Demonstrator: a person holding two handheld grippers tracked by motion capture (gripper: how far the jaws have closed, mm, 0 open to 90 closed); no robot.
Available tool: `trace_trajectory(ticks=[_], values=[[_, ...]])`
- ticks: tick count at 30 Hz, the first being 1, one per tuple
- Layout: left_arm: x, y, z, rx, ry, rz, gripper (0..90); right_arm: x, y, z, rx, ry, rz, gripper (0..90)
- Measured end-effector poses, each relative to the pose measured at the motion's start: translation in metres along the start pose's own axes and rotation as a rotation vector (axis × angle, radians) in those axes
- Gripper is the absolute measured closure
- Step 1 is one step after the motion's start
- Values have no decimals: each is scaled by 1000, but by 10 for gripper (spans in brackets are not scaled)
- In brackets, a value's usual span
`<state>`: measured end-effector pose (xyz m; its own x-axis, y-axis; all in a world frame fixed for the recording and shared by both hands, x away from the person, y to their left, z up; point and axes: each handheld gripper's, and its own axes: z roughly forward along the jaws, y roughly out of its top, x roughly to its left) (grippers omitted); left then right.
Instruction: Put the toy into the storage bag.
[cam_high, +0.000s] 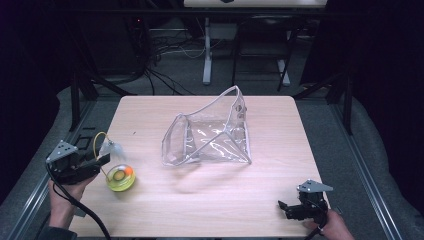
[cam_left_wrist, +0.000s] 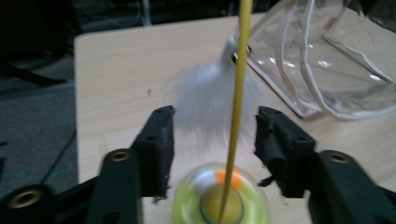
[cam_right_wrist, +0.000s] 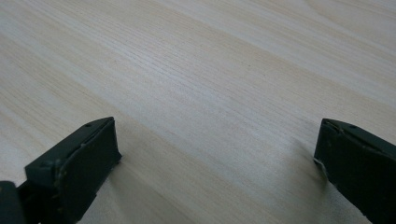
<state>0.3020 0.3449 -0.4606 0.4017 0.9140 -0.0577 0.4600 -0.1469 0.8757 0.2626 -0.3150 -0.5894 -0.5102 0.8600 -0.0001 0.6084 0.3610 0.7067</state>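
Straddling a yellow wand (cam_left_wrist: 237, 116) with fingers (cam_left_wrist: 156, 140) parted, the left gripper (cam_high: 92, 162) hovers over a yellow-green toy (cam_high: 120, 177) near the counter's (cam_high: 210, 210) left edge; a white feather tuft (cam_left_wrist: 210, 100) hangs just beyond. The clear pouch (cam_high: 210, 135) stands mid-counter, mouth gaping, seemingly to receive it. The right gripper (cam_high: 290, 207), also spread wide, idles over bare counter.

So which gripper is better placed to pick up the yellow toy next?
Left. The left gripper has its open jaws either side of the yellow toy; the right gripper, also open, sits across the table over bare wood.
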Motion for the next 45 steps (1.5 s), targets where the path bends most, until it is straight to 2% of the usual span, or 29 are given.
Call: trace_trajectory(ticks=[3,7,19,24,33,45], values=[[-1,1,-5,-28,4,2,670,0,0,0,0,2,-1,0],[-2,2,-8,-33,-6,8,871,0,0,0,0,2,-1,0],[-4,9,-5,-20,-33,32,881,0,0,0,1,2,-1,0],[-5,12,-6,-20,-31,39,881,0,0,0,0,0,0,0],[-7,16,-8,-30,-57,31,881,0,0,0,1,2,-1,0],[-13,28,-1,11,-74,67,881,0,0,0,1,2,0,0]])
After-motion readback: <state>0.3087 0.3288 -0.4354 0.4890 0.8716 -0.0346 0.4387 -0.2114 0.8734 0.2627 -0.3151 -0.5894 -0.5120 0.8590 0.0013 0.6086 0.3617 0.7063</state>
